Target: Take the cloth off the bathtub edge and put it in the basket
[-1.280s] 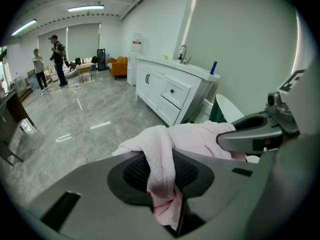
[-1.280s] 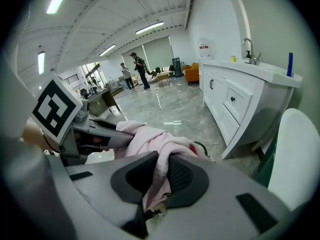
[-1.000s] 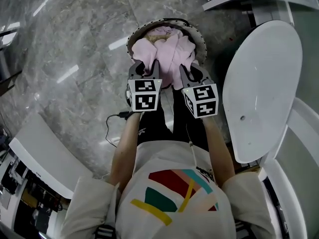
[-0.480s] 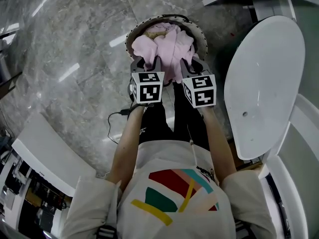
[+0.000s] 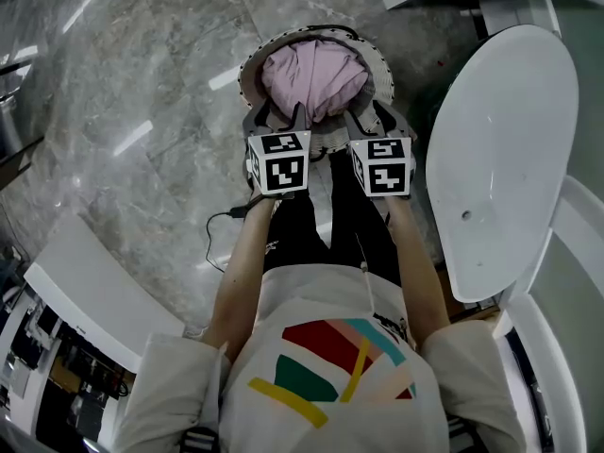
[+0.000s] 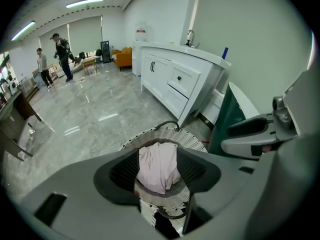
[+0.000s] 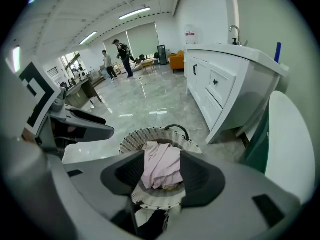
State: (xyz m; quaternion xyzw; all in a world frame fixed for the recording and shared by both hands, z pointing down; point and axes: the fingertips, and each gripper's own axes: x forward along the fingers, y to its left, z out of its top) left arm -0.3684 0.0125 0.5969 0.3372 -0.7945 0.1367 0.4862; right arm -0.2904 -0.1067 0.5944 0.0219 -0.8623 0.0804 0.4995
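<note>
The pink cloth point(image 5: 314, 76) lies bunched inside the round wicker basket point(image 5: 253, 64) on the floor. Both grippers hover just above the basket's near rim. My left gripper point(image 5: 279, 121) and right gripper point(image 5: 369, 123) are side by side, and the jaws of both are opening. In the left gripper view the cloth point(image 6: 159, 166) shows down between the jaws, which do not touch it. The right gripper view shows the same: the cloth point(image 7: 161, 165) rests in the basket point(image 7: 137, 136) below the pads. The white bathtub point(image 5: 500, 149) stands to the right.
A white cabinet with a sink point(image 7: 225, 76) stands beyond the basket, near the bathtub's far end. A black cable point(image 5: 222, 223) lies on the grey marble floor by the person's legs. A white bench point(image 5: 85, 291) is at the lower left. People point(image 6: 59, 46) stand far off.
The cloth, which hung from both grippers over the basket, has dropped into it. Both pairs of jaws have parted and stand free of the cloth.
</note>
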